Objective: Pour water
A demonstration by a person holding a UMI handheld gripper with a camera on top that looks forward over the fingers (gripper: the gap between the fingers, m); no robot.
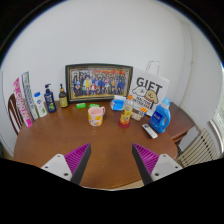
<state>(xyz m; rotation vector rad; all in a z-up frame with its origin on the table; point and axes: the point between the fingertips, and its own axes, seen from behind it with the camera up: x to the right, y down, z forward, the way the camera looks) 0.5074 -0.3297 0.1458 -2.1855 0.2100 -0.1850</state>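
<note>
Fingers [78, 159] of gripper [111, 160] stood wide apart w/ nothing between them, above table's [70, 140] near edge. Yellow cup [96, 116] and blue bottle [161, 117] stood toward far edge, well beyond them.

Cup and bottle, both upright, well beyond the gripper [108, 160].
The pale cup [96, 116] stands ahead of the parted, empty fingers, slightly left of centre; the small bottle [126, 112] stands near its right side, not touching.
</note>
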